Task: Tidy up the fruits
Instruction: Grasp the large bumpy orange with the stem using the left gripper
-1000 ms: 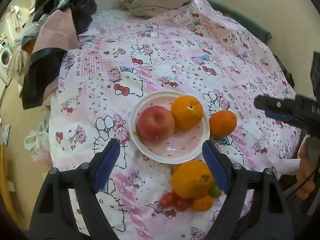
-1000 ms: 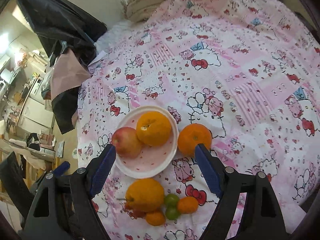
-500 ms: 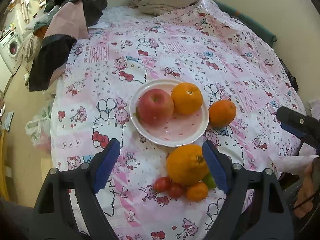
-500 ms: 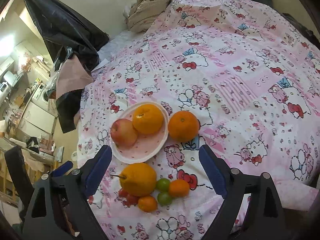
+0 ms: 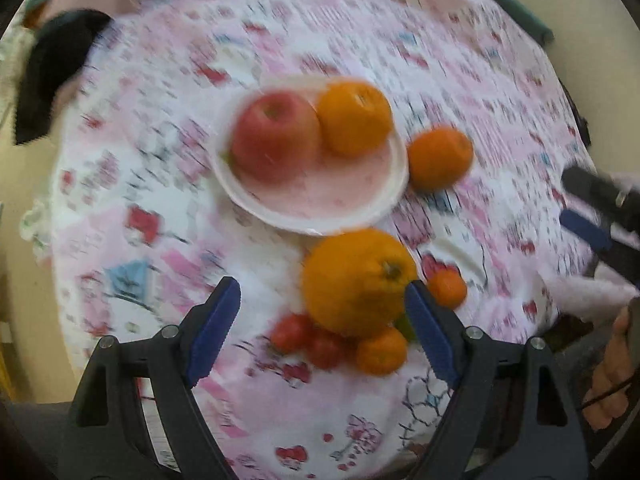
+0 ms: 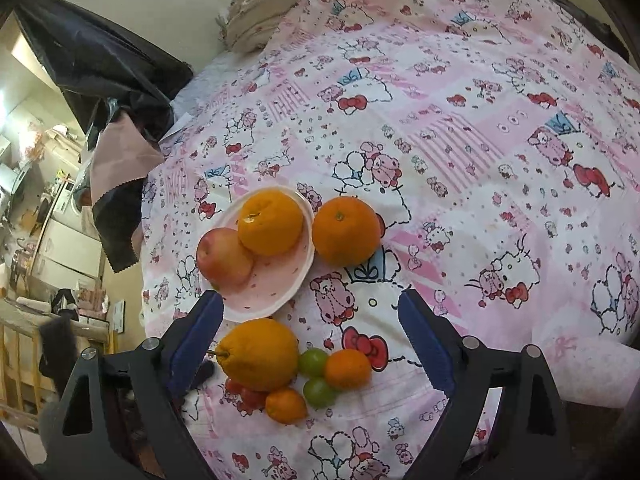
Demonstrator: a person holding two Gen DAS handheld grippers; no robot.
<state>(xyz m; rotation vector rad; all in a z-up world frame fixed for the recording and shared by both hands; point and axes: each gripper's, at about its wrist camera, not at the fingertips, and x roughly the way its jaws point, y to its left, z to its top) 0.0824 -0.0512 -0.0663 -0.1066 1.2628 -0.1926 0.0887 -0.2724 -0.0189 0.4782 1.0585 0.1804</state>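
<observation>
Right-wrist view, read from left to right: a red apple (image 6: 224, 257) and a round orange (image 6: 270, 222) sit on the shallow pink-and-white plate (image 6: 276, 292), a second loose orange (image 6: 346, 230) rests on the pink cartoon-print bedspread (image 6: 460, 128) just beside the plate's rim, and nearer the camera a large stemmed yellow-orange citrus (image 6: 258, 354) heads a cluster of small red tomatoes (image 6: 248, 396), two green grapes (image 6: 316, 376) and two small mandarins (image 6: 347, 367). Both the right gripper (image 6: 310, 344) and the left gripper (image 5: 320, 328) hang with jaws wide apart, holding nothing. The left view is badly blurred. My judgement is that the large citrus is the likely next pick: straddle its widest part, avoid pressing the soft tomatoes and grapes touching it, and lift straight up so the small fruit does not roll. The plate's open front area looks like the place for it. No brand, label or legible writing shows anywhere; the bedspread carries only cartoon figures.
</observation>
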